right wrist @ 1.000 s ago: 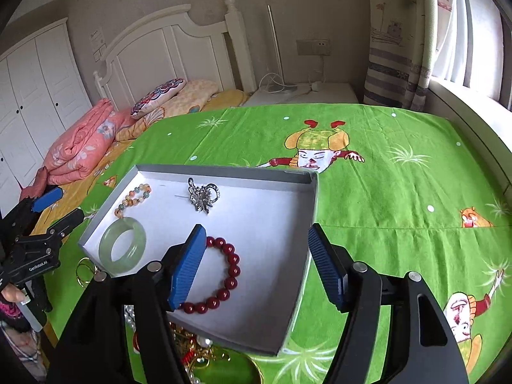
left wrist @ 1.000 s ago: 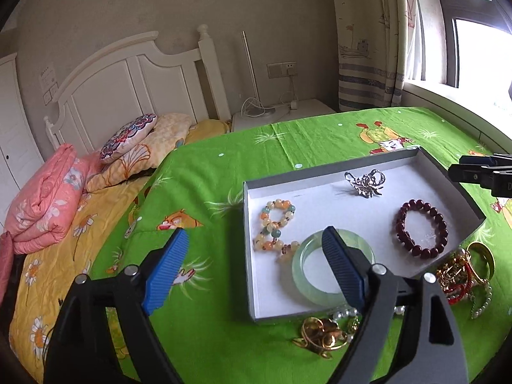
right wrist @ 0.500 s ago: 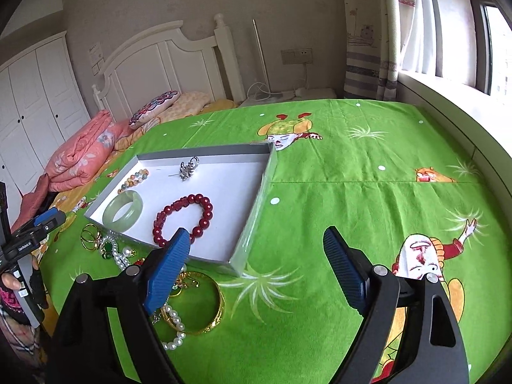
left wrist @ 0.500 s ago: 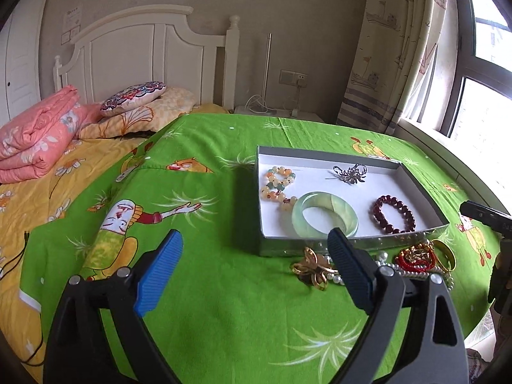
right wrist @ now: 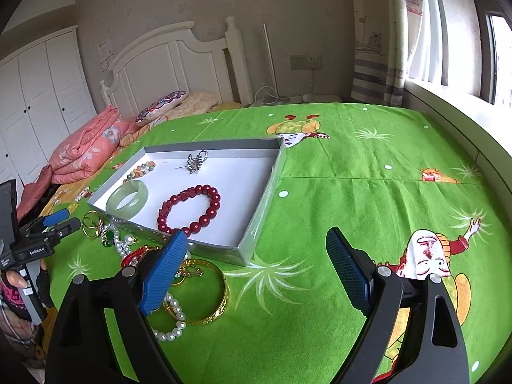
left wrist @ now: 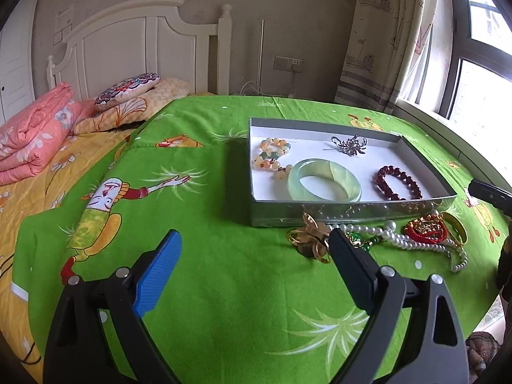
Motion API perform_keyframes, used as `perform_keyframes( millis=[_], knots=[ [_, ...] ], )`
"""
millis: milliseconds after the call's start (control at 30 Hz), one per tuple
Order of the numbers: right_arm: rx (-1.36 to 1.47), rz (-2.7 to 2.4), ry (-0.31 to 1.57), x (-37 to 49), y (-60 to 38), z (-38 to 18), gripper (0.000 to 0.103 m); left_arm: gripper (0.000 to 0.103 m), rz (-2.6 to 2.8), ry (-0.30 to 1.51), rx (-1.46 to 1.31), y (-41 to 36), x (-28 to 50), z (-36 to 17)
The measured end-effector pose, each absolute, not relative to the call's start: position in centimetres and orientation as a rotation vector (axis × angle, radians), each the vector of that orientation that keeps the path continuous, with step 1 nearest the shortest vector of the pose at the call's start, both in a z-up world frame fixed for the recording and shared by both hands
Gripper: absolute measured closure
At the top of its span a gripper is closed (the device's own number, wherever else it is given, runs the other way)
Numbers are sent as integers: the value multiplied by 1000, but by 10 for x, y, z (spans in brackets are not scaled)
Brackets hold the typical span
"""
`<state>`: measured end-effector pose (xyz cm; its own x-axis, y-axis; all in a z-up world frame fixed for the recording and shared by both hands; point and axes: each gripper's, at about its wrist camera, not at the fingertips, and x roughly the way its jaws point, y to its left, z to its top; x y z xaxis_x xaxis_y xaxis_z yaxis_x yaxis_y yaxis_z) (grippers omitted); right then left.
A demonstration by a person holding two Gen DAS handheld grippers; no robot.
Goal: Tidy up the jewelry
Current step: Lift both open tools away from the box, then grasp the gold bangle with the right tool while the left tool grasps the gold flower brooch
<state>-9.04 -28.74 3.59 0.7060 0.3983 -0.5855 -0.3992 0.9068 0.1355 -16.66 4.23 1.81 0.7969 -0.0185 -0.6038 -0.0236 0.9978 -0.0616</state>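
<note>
A grey shallow box [left wrist: 352,212] [right wrist: 256,224] lies on the green bedspread. In it are a jade bangle [left wrist: 324,183] [right wrist: 127,196], a dark red bead bracelet [left wrist: 396,183] [right wrist: 188,208], a pastel bead bracelet [left wrist: 272,156] and a silver brooch [left wrist: 350,144] [right wrist: 196,161]. Loose jewelry lies in front of the box: a gold flower piece [left wrist: 308,238], pearls [left wrist: 419,243] [right wrist: 174,316], red cord pieces [left wrist: 425,228] and a gold bangle [right wrist: 208,294]. My left gripper [left wrist: 252,268] is open and empty, short of the pile. My right gripper [right wrist: 252,272] is open and empty beside the box corner.
The green cartoon bedspread [right wrist: 368,166] covers the bed. Pink folded quilt [left wrist: 32,134] and pillows [left wrist: 128,88] lie at the left by the white headboard [left wrist: 144,32]. A window ledge [right wrist: 448,105] and curtain run along the right.
Both grippers have drawn back from over the box and toward me. The box and the loose pile now lie farther ahead. Both jaws stay open and empty.
</note>
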Motion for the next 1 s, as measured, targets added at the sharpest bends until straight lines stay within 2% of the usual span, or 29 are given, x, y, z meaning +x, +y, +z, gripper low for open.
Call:
perform_keyframes(
  millis=[67,133,300,600,900,1000],
  knots=[
    [-70,507,654,-97,-274,36,21,11,-1,653,-78,44,-166,17],
    [-126,578,681,-103,-262,33,29,11,-2,653,-95,47,-165,17],
    [-204,640,715,-115,-246,26,54,11,-1,640,-65,41,-168,18],
    [-278,676,788,-119,-226,14,78,11,-49,660,-57,23,-174,16],
    [-305,687,794,-120,-219,10,93,11,-131,691,-63,-2,-172,12],
    [-289,677,787,-120,-222,12,94,12,-128,695,-70,-3,-171,11]
  ],
)
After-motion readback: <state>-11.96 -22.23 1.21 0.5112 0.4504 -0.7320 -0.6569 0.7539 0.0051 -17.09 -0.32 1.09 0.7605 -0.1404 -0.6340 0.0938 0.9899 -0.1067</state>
